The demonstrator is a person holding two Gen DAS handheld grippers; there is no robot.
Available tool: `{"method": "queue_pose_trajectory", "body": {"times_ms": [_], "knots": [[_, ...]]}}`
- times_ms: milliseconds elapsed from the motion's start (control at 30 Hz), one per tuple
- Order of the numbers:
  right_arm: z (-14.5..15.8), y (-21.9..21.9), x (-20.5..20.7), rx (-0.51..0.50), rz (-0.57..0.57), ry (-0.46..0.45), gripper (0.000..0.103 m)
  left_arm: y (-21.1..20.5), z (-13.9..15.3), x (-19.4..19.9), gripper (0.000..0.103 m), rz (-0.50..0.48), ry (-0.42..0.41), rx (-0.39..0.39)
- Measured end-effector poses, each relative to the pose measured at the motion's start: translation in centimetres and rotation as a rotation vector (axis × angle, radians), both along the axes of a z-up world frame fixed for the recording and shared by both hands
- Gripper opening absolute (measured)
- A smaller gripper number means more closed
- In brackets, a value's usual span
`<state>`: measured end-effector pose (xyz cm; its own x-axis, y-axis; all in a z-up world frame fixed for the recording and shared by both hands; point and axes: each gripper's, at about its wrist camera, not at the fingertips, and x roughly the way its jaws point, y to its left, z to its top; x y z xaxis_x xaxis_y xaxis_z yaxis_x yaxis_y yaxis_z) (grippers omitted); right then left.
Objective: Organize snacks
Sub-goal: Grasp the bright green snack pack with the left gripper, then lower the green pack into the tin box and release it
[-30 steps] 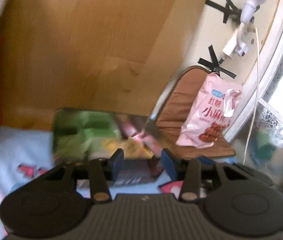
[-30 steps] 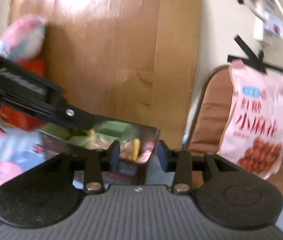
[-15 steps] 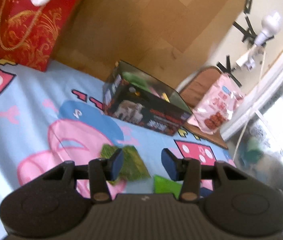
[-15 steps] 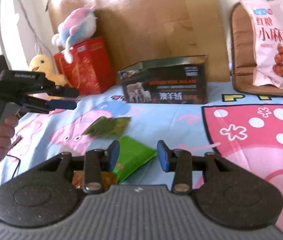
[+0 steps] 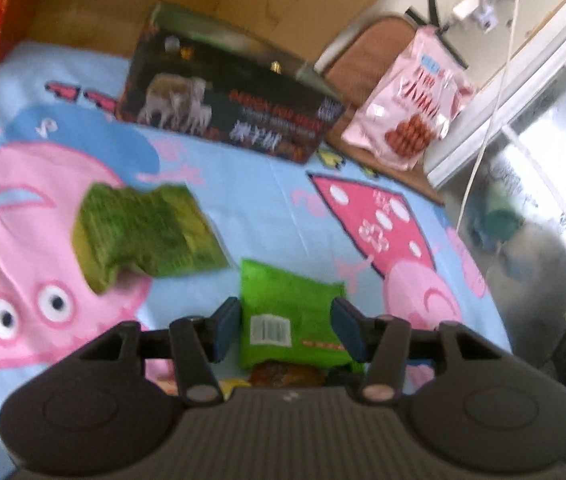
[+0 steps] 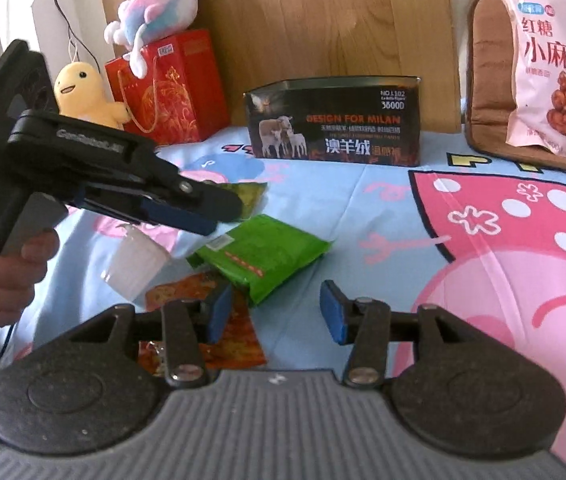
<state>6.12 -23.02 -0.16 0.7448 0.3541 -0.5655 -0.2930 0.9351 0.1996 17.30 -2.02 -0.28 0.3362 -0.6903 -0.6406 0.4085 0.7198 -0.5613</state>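
While the left gripper (image 5: 287, 330) hangs at bottom centre of its blurred view, jaws just widened and parted around the near end of the bright green packet (image 5: 289, 320) without pressing it, a darker green packet (image 5: 147, 236) lies centre left on the cartoon sheet (image 5: 259, 196) and the open black tin (image 5: 227, 108) stands above. Seen from the right wrist, the right gripper (image 6: 275, 312) has also just spread, nothing between its pads, with the green packet (image 6: 263, 256) just above, an orange packet (image 6: 239, 344) lower left, a white cup (image 6: 135, 264) on its side, the tin (image 6: 335, 124) at top centre and the left gripper (image 6: 199, 220) entering from the left.
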Motion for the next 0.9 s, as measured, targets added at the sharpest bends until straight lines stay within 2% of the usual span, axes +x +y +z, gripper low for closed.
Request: {"method": "queue_pose_trajectory", "body": {"times_ms": [67, 100, 267, 467, 633, 800, 867, 900], "knots": [[-0.1, 0.4, 0.1, -0.031, 0.004, -0.012, 0.051, -0.6, 0.0, -0.3, 0.044, -0.015, -0.006, 0.004], [-0.3, 0.6, 0.2, -0.042, 0.002, -0.019, 0.051, -0.8, -0.1, -0.4, 0.038, -0.026, 0.003, -0.001], [-0.3, 1.0, 0.6, -0.065, -0.024, -0.035, 0.046, -1.6, 0.8, -0.7, 0.037, -0.013, -0.02, 0.02], [1.2, 0.4, 0.6, -0.023, -0.035, -0.103, 0.045, -1.2, 4.0, 0.0, 0.037, 0.008, -0.095, -0.006], [3.3, 0.3, 2.7, -0.011, -0.036, -0.179, 0.045, -1.2, 7.0, 2.8, 0.037, 0.029, -0.156, -0.02], [5.3, 0.3, 6.2, -0.029, -0.037, -0.252, 0.044, -2.2, 9.4, 6.6, 0.037, 0.051, -0.239, 0.015], [6.0, 0.2, 8.4, -0.029, -0.033, -0.266, 0.044, -2.4, 10.0, 8.8, 0.042, 0.077, -0.261, 0.033], [6.3, 0.1, 9.6, -0.026, -0.03, -0.271, 0.044, -2.5, 10.1, 9.8, 0.047, 0.092, -0.271, 0.044]]}}
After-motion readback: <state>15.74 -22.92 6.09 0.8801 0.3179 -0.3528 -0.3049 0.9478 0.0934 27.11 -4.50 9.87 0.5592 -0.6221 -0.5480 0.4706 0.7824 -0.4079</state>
